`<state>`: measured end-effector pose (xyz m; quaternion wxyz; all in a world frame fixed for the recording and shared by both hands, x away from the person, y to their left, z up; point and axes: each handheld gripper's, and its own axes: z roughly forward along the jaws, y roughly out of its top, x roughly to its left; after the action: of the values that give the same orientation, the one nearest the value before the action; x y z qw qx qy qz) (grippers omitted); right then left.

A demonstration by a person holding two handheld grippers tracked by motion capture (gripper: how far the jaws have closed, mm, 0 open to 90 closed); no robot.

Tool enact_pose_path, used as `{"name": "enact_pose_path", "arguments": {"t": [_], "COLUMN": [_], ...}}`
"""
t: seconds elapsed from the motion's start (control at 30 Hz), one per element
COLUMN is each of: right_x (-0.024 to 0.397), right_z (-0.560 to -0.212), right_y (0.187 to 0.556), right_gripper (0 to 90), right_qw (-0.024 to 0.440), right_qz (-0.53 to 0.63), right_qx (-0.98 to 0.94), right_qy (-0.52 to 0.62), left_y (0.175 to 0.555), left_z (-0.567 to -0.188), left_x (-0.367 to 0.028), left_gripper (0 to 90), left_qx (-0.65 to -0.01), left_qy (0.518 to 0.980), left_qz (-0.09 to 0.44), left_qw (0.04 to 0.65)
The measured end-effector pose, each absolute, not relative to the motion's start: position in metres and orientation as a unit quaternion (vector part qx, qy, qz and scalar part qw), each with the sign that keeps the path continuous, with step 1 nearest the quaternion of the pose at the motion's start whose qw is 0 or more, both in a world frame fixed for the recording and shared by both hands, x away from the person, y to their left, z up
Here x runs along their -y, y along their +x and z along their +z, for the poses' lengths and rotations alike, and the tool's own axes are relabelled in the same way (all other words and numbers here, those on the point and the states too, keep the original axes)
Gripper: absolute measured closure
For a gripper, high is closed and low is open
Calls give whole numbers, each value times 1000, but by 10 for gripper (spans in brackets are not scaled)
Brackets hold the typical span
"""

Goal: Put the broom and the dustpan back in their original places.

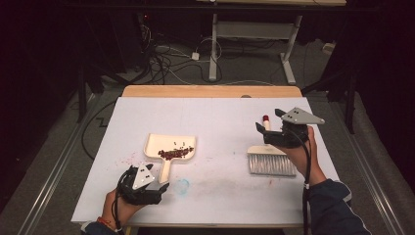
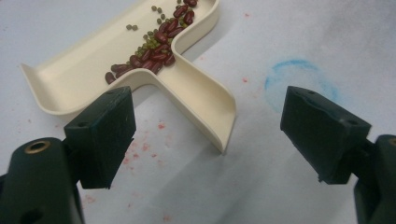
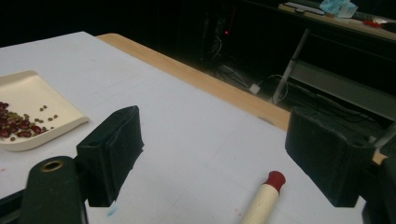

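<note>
Black blocky claws (image 2: 210, 135) gape over cream plastic dustpan (image 2: 93, 70)

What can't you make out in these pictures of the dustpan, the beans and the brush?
- Brush handle: in the high view the right gripper covers its middle; in the right gripper view the bottom edge cuts it off.
- Dustpan: its front lip runs off the top edge of the left gripper view.
- Small green beans: too small to identify in the high view.
- Pink specks on the table: cannot tell what they are.
</note>
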<state>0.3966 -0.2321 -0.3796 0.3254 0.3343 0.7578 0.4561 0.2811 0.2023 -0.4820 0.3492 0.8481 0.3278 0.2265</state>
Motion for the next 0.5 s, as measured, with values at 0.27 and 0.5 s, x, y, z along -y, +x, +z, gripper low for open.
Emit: {"name": "enact_pose_path", "arguments": {"t": [0.27, 0.5], "right_x": [232, 233], "right_z": [-378, -377], "right_y": [387, 378], "right_gripper": [185, 186], "right_qw": [330, 334], "right_qz": [457, 461], "right_qx": [-761, -762], "right_qy": [321, 307], "left_y": [281, 281], "left_z": [-482, -482], "left_x": [-202, -202], "left_gripper": [179, 179], "left_qx": [-323, -325], "left_qy": [852, 850], "left_qz": [226, 226], "left_qw": [346, 347]}}
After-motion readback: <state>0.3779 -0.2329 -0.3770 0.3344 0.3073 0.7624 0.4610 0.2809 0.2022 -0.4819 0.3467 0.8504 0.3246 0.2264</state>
